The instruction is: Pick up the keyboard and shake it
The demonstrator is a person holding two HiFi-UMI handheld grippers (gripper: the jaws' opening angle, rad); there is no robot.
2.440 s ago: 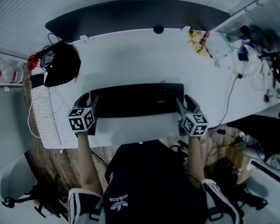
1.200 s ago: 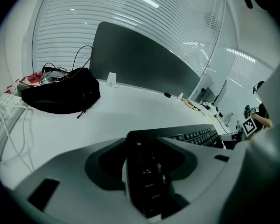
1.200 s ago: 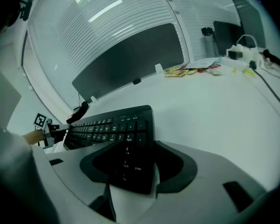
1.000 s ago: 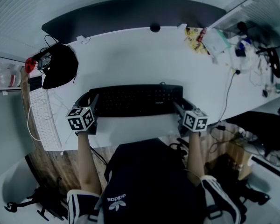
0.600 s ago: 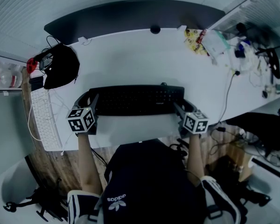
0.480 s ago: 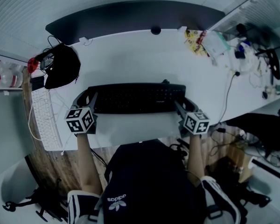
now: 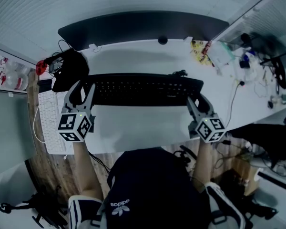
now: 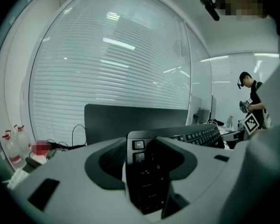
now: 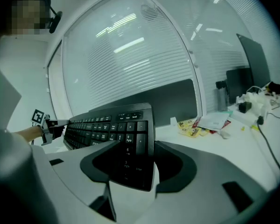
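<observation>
Starting at nine o'clock of the head view, a white keyboard (image 7: 48,123) lay lengthwise, with a black bag (image 7: 69,70) at ten o'clock. The left gripper (image 7: 82,90) had its jaws clamped on the left end of the black keyboard (image 7: 143,88), parted only by that end's thickness. In the left gripper view the end keys stood right between them. The black keyboard ran level across the centre, seemingly clear of the white desk (image 7: 143,125). At its three o'clock end the right gripper (image 7: 198,102) pinched the number-pad end just as narrowly. Yellow packets (image 7: 200,49) lay at one o'clock, and a clutter (image 7: 250,56) of cables and small things at two o'clock was too tangled to sort. Each jaw pair hid the keyboard edge inside it. The person's dark top (image 7: 152,190) covered the desk's near edge at six o'clock.
</observation>
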